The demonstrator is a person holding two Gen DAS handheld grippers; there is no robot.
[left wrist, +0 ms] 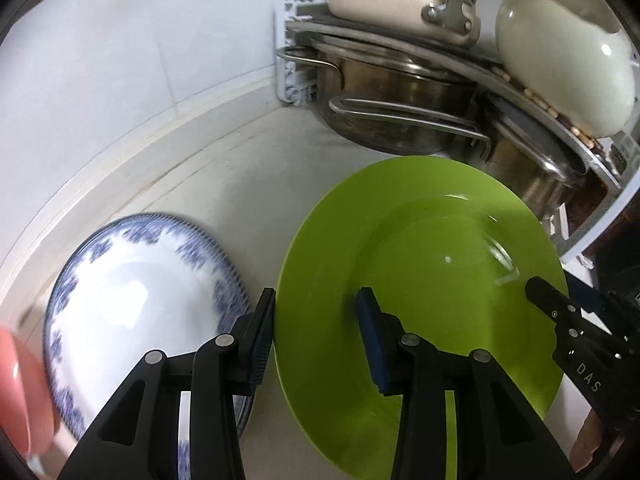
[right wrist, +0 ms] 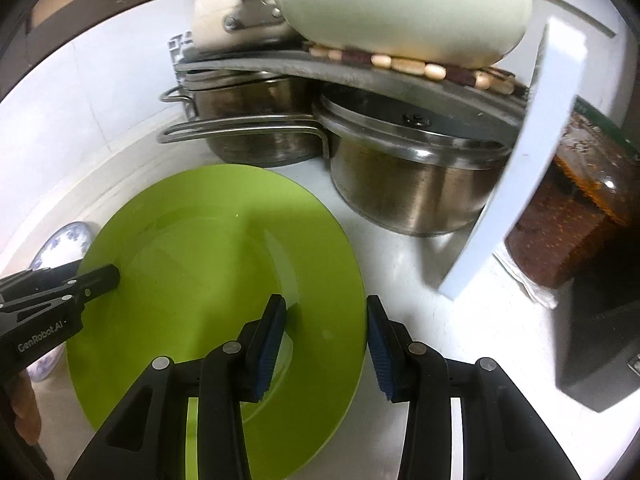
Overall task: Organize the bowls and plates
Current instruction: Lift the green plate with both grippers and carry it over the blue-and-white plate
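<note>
Left wrist view: both grippers, left [left wrist: 316,328] and right [right wrist: 326,344], gape unclenched astride the rigid, glossy lime-green plate's [left wrist: 420,280] slippery rim, near the counter's [left wrist: 248,168] back corner.

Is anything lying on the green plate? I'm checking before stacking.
No, the green plate is bare; the open right hand-held gripper only straddles its rim.

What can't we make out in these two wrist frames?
- Blue-patterned bowl: motion-blurred in left view; in right view mostly behind the green plate and left gripper.
- Pink object: cut off by left view's edge, unidentifiable.
- Plate's near rim: hidden under right gripper.
- Rear pot: top hidden by shelf.
</note>
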